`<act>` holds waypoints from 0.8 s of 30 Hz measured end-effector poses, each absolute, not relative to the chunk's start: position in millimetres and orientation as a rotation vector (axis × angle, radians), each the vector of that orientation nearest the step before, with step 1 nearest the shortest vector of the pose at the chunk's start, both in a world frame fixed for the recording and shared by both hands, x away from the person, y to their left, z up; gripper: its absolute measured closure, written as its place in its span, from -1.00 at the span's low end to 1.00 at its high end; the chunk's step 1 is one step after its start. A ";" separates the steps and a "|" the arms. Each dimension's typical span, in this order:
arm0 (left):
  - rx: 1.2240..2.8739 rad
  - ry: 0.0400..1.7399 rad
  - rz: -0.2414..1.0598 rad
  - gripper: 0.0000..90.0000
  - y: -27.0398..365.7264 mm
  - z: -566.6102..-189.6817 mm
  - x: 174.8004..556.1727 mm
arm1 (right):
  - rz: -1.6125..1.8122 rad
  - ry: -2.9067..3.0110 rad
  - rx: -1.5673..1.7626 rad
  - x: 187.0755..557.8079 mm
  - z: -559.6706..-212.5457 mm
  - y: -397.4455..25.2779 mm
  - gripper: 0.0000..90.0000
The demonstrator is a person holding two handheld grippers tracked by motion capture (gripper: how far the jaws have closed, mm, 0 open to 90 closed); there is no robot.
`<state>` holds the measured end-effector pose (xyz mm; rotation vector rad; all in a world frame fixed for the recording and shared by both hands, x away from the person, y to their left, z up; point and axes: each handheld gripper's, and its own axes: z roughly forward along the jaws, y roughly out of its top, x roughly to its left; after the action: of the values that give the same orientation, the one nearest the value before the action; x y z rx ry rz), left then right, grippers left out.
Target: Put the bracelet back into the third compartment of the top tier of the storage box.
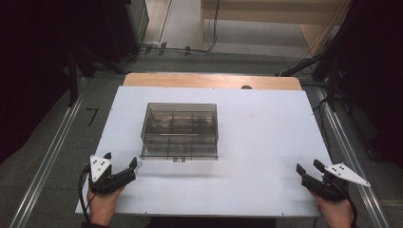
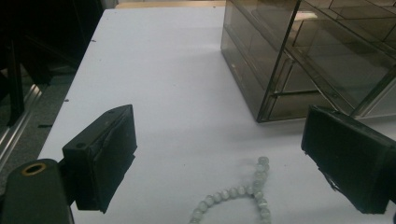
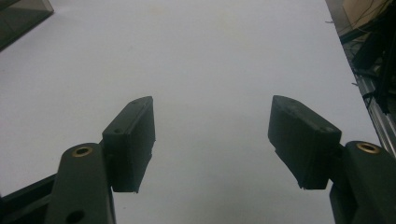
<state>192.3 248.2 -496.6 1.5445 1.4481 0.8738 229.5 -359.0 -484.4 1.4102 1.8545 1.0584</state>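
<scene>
Now: bracelet between your left fingers

Your bead bracelet lies on the white surface, between the spread fingers of your left gripper, untouched. Just beyond stands the smoky drawer box. Your right gripper, fingers apart too, hovers near the surface's right edge.

A white table top carries a smoked clear plastic organiser box, divided inside into compartments, with a small latch at its near edge. The left gripper sits at the table's near left corner, held by a hand; its jaws stand apart and point toward the box, which lies just ahead and to its right. The right gripper rests near the opposite corner, jaws also spread, well apart from the box, which lies far to its left.
</scene>
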 end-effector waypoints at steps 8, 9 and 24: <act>1.546 1.447 0.870 -0.76 248.5 -496.6 192.2 | 1.057 1.858 1.412 229.5 -484.5 -359.0 -0.33; 1.547 1.445 0.870 -0.77 248.3 -496.6 192.2 | 1.057 1.859 1.412 229.6 -484.6 -359.0 -0.33; 1.584 1.427 0.834 -0.77 244.0 -498.0 193.5 | 1.047 1.863 1.411 229.7 -485.0 -358.6 -0.33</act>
<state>193.5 244.0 -498.0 1.5841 1.4274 0.8335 229.7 -358.6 -485.0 1.4114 1.8626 1.0474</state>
